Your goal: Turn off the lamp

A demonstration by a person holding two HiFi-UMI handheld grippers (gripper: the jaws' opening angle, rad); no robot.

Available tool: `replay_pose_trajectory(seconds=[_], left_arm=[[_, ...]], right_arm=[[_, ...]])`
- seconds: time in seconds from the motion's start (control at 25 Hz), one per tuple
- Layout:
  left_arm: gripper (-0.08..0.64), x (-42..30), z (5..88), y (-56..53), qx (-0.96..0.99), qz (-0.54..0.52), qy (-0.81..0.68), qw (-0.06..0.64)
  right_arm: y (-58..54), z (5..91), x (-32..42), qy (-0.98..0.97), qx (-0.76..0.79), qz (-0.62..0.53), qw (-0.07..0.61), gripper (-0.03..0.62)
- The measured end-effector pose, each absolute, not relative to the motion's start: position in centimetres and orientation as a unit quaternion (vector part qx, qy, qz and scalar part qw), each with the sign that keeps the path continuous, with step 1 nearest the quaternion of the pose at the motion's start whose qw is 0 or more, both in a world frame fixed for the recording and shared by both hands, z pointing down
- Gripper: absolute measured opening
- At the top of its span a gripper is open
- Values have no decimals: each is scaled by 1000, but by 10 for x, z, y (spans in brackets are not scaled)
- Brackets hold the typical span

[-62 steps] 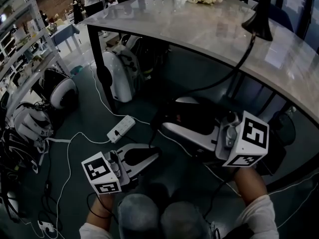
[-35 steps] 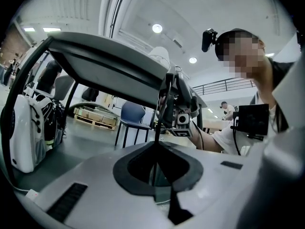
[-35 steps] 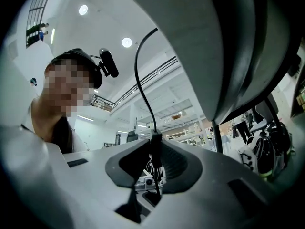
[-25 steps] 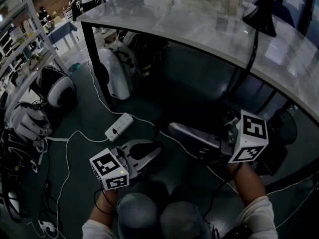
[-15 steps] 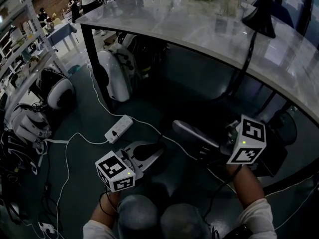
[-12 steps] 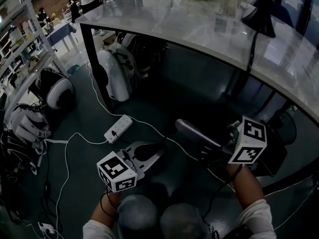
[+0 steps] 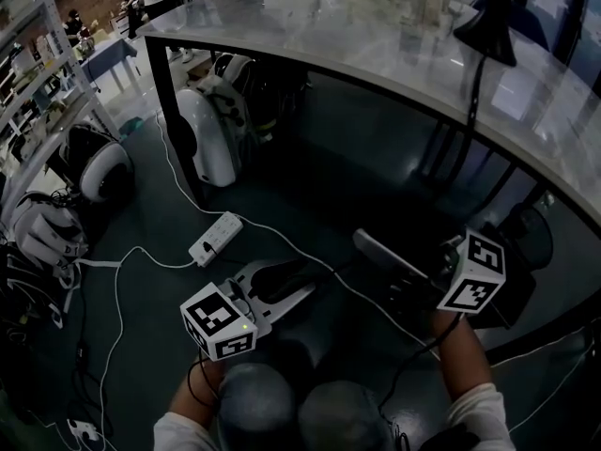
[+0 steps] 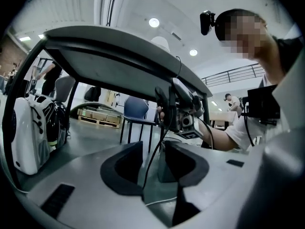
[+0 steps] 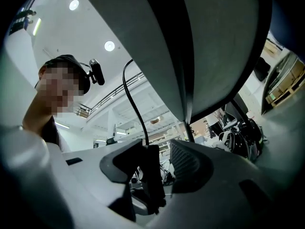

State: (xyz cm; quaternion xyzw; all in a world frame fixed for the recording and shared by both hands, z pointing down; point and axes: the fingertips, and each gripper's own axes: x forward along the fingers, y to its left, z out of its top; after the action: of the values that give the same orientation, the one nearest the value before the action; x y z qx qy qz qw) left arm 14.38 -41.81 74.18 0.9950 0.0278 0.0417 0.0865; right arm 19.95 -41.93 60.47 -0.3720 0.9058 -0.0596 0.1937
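Head view gives me one lamp (image 7: pixel 488 22), far right on the curved table (image 7: pixel 376 54), one black cable (image 7: pixel 472 101) dropping from it over the edge, and one white power strip (image 7: pixel 216 240) on the floor. I count two grippers, both held low under the table (jaws pointing away from me). My left gripper (image 7: pixel 299 285) is narrowly parted, a thin cord (image 8: pixel 153 147) running loose between its jaws. My right gripper (image 7: pixel 376 256) is parted too, a dark block (image 9: pixel 151 175), possibly a cord switch, against one jaw.
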Motion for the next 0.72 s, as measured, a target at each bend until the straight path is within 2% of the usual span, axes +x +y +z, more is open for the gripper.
replay_pose_trajectory(seconds=[0.36,0.72], left_arm=[[132,137,748,-429,994,31,-4,103],[132,141,766,-434,994,46,-30,99]], right_arm=[[-401,615,247,863,-441,-40,244,190],[-376,638,272,834,-473,-50,278,192]])
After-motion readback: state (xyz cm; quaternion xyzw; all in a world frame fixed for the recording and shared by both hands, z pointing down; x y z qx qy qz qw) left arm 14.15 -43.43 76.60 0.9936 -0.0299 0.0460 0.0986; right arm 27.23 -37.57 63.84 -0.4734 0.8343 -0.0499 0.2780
